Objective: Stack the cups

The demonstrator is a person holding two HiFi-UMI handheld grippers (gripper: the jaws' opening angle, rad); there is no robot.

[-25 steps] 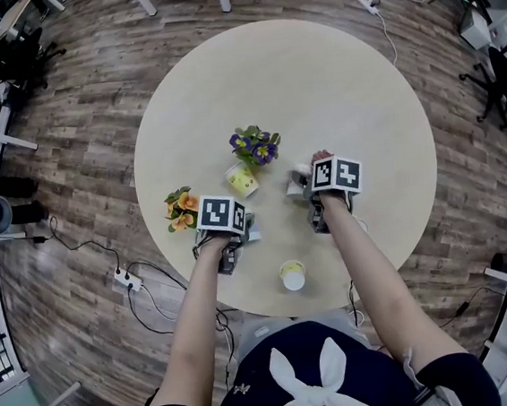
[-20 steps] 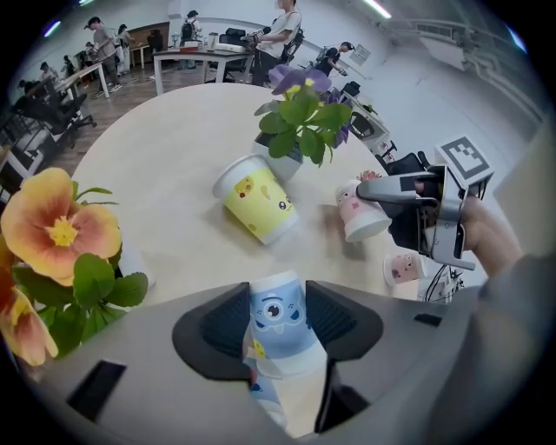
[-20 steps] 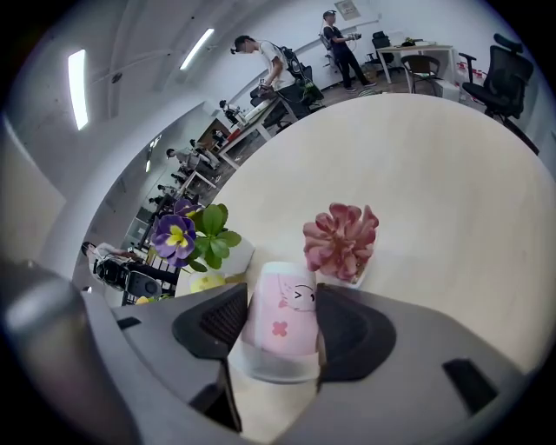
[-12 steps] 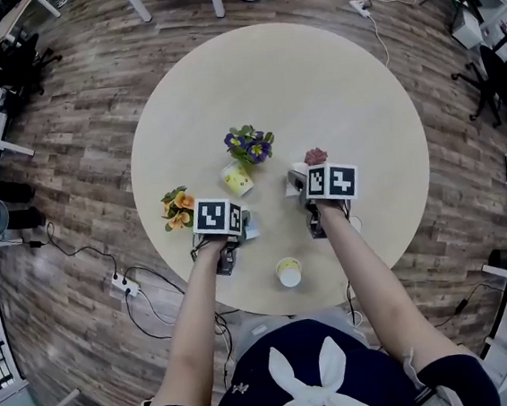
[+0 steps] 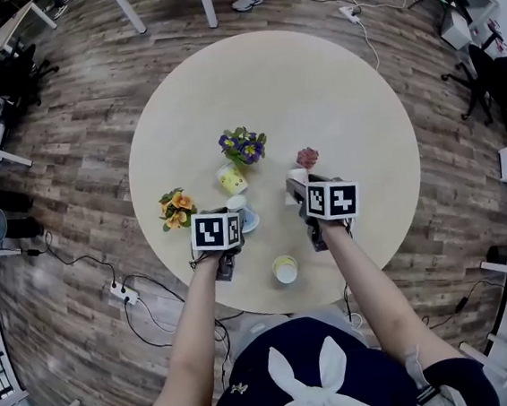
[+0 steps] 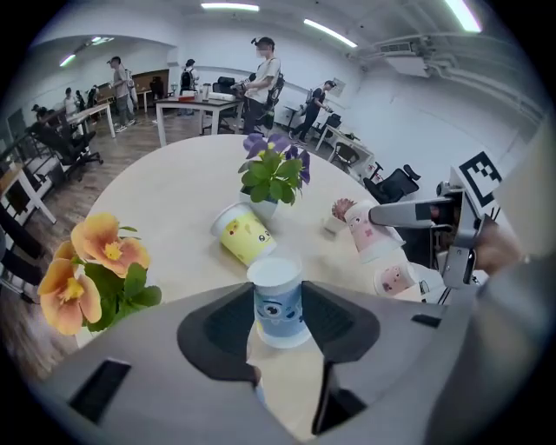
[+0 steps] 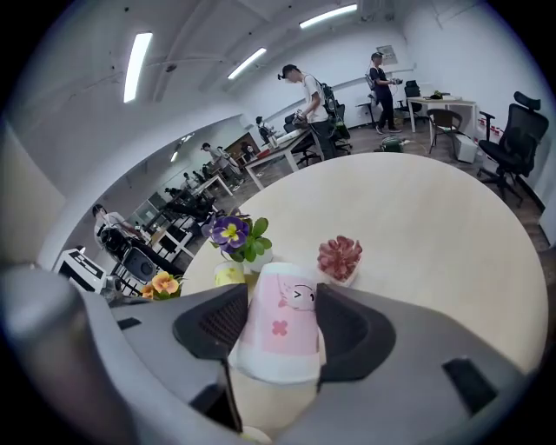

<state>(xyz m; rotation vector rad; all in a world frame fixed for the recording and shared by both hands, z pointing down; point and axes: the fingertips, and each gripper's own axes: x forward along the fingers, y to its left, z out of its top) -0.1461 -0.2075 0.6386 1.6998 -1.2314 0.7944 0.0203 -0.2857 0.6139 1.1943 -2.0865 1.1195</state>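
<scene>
Blue cup: The blue cup (image 6: 276, 291) stands upside down on the table (image 5: 331, 81), on the near left part, right between my left jaws.
Left gripper: My left gripper (image 6: 278, 326) is closing on the blue cup. The pads look like they already touch its two sides.
Pink cup: The pink cup (image 7: 282, 326) is upside down too, to the right of the blue cup. My right gripper (image 7: 280, 348) has it tight by both sides, with the jaws still quite wide.
Other cups: A yellow cup (image 6: 243, 236) lies on its side just past the blue one. One more cup (image 5: 285, 268) stands mouth up, nearest to me.
Things around: Purple flowers (image 6: 274, 169) are far behind the yellow cup. Orange flowers (image 6: 91, 269) are on the left. A small pink plant (image 7: 339, 258) is past the pink cup.
How to do it well: I think I should squeeze softly, because a thin cup can crush. I should keep the cup in the middle of the pads and lift it straight up, so it does not bump the yellow cup. Then I can line up the two cups before one goes over the other.
Only in the head view: It shows the whole round table, how far apart my two grippers are, and the cup nearest me with its mouth up.
Only in the left gripper view: It shows that the pink cup leans over in my right gripper.
Only in the right gripper view: It shows how the pads sit on the pink cup.
</scene>
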